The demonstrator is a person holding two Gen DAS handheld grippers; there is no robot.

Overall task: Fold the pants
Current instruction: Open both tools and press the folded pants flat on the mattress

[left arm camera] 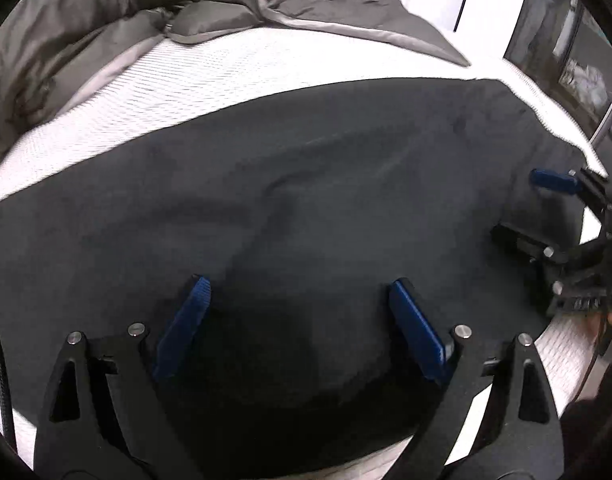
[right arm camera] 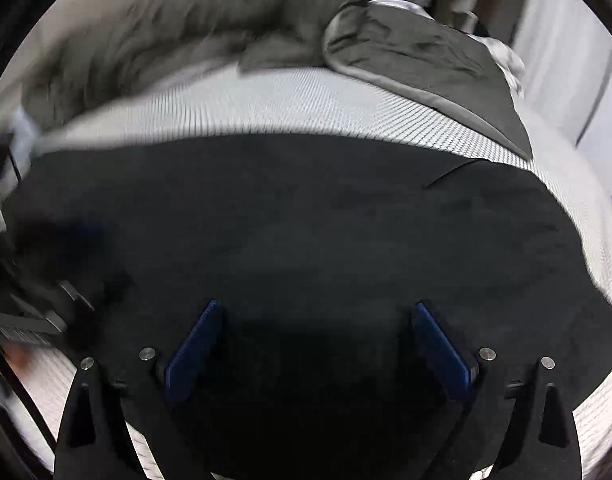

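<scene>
Both sets of jaws stand spread wide, with nothing pinched between them. The left gripper (left arm camera: 299, 320) hangs over dark cloth at the lower middle of its view, blue pads apart. The right gripper (right arm camera: 318, 340) does the same in its own view, low and central. Beneath both lie the pants (left arm camera: 306, 184), a broad dark spread flat on the white mattress (left arm camera: 225, 64), running across each frame from left to right. That long axis lies crosswise to both pairs of fingers. In the left view the right gripper shows at the far right edge, over that end of the cloth. The left gripper sits nearer the middle of the near edge. A rumpled grey duvet (left arm camera: 85, 20) is heaped in the upper left, well apart. I judge the next grasp must take the near edge, each hand at its own stretch.
</scene>
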